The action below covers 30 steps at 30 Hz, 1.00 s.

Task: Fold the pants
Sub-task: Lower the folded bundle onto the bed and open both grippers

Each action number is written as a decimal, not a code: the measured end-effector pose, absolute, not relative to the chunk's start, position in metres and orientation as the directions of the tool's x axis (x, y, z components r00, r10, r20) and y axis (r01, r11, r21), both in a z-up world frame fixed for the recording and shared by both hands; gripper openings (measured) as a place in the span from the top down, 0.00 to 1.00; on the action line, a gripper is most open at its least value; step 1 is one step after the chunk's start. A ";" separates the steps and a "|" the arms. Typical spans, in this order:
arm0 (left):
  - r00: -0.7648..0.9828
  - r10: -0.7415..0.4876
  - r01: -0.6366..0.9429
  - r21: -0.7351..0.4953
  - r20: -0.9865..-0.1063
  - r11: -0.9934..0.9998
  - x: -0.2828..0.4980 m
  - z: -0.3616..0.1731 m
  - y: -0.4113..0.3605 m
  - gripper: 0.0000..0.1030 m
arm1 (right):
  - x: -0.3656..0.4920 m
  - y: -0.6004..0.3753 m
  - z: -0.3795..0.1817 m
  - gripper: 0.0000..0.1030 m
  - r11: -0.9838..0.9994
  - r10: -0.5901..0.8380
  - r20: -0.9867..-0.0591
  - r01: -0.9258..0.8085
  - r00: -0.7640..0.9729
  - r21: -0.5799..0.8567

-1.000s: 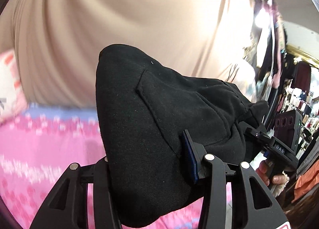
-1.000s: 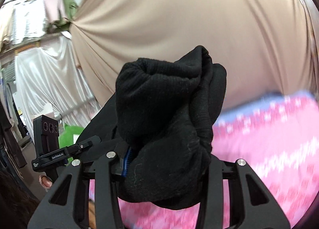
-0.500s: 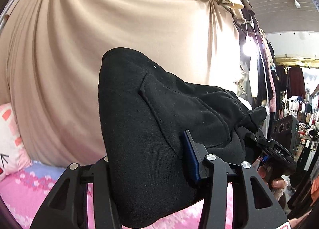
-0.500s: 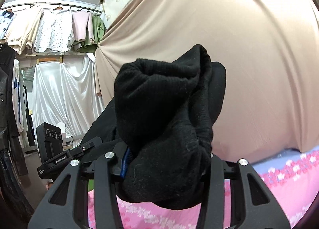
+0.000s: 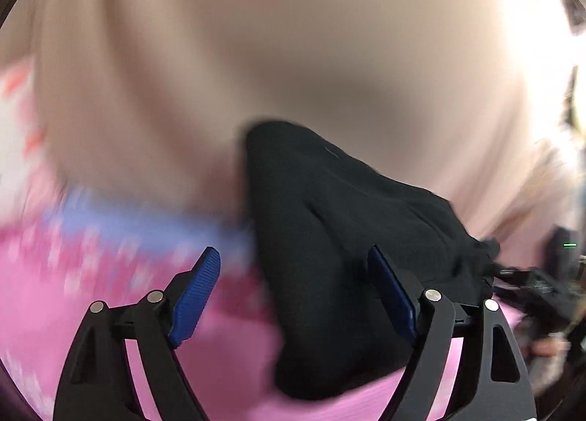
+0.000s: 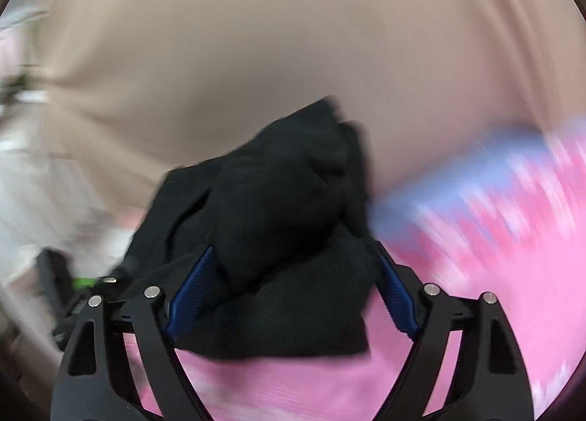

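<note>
The black pants [image 5: 329,238] lie bunched between the jaws of my left gripper [image 5: 293,254], which are opening. The cloth leans on the right pad [image 5: 392,293], and a clear gap separates it from the left pad [image 5: 196,296]. In the right wrist view a thick wad of the same pants [image 6: 278,238] sits between the spread, opening jaws of my right gripper [image 6: 293,252], sagging onto the pink bedsheet [image 6: 494,293]. The cloth there brushes both pads loosely. Both views are blurred by motion.
A beige curtain [image 5: 293,55] hangs behind the bed. The pink patterned sheet [image 5: 73,293] has a blue band along its far edge. A white pillow [image 5: 14,120] with red marks sits far left. The other gripper shows blurred at each view's edge.
Both grippers have swung down toward the bed with the pants. Their jaws, clamped on the cloth before, now stand wide apart, and the cloth has slackened between them.
</note>
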<state>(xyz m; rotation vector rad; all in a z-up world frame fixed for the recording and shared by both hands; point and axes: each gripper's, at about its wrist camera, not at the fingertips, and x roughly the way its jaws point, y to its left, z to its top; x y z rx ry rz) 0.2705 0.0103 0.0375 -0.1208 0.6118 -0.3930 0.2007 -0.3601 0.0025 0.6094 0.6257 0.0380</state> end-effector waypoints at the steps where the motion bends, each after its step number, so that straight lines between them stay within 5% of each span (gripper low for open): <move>1: 0.699 -0.348 0.257 -0.235 -0.625 0.937 0.284 0.001 0.021 0.40 | 0.196 -0.369 -0.031 0.27 0.822 0.191 -0.614 0.217 0.766 0.526; 2: 0.634 -0.363 0.220 -0.291 -0.682 0.931 0.291 -0.028 0.036 0.48 | 0.187 -0.374 -0.048 0.28 0.816 0.190 -0.642 0.244 0.743 0.524; 6: 0.581 -0.397 0.170 -0.371 -0.711 0.913 0.280 -0.046 0.070 0.48 | 0.155 -0.380 -0.051 0.28 0.832 0.189 -0.656 0.236 0.731 0.502; 8: 0.573 -0.429 0.202 -0.387 -0.698 0.900 0.277 -0.034 0.062 0.42 | 0.158 -0.378 -0.042 0.24 0.829 0.226 -0.634 0.197 0.739 0.524; 11: 0.546 -0.474 0.220 -0.428 -0.691 0.877 0.282 -0.027 0.043 0.20 | 0.177 -0.376 -0.038 0.20 0.787 0.276 -0.592 0.176 0.757 0.592; 17: 0.410 -0.521 0.153 -0.507 -0.748 0.848 0.323 -0.061 0.011 0.19 | 0.229 -0.376 -0.063 0.17 0.687 0.344 -0.607 0.248 0.716 0.683; 18: 0.405 -0.530 0.138 -0.523 -0.746 0.841 0.326 -0.065 0.010 0.20 | 0.235 -0.374 -0.070 0.24 0.678 0.354 -0.612 0.256 0.707 0.689; 19: 0.403 -0.545 0.127 -0.545 -0.735 0.829 0.330 -0.068 0.010 0.22 | 0.240 -0.370 -0.076 0.49 0.682 0.366 -0.623 0.257 0.692 0.685; 21: 0.389 -0.581 0.148 -0.574 -0.715 0.805 0.333 -0.065 0.009 0.59 | 0.240 -0.362 -0.070 0.67 0.710 0.355 -0.625 0.234 0.695 0.664; 22: 0.389 -0.575 0.150 -0.566 -0.720 0.811 0.334 -0.059 0.010 0.63 | 0.235 -0.356 -0.058 0.70 0.732 0.344 -0.617 0.209 0.708 0.648; 25: 0.437 -0.534 0.183 -0.509 -0.724 0.841 0.330 -0.034 0.014 0.70 | 0.220 -0.349 -0.033 0.71 0.745 0.361 -0.579 0.148 0.731 0.651; 28: 0.457 -0.483 0.158 -0.467 -0.747 0.870 0.334 -0.033 0.024 0.70 | 0.219 -0.347 -0.052 0.57 0.786 0.311 -0.647 0.194 0.696 0.587; 30: 0.421 -0.459 0.140 -0.444 -0.782 0.885 0.338 -0.049 0.025 0.61 | 0.212 -0.353 -0.072 0.46 0.788 0.285 -0.677 0.237 0.678 0.568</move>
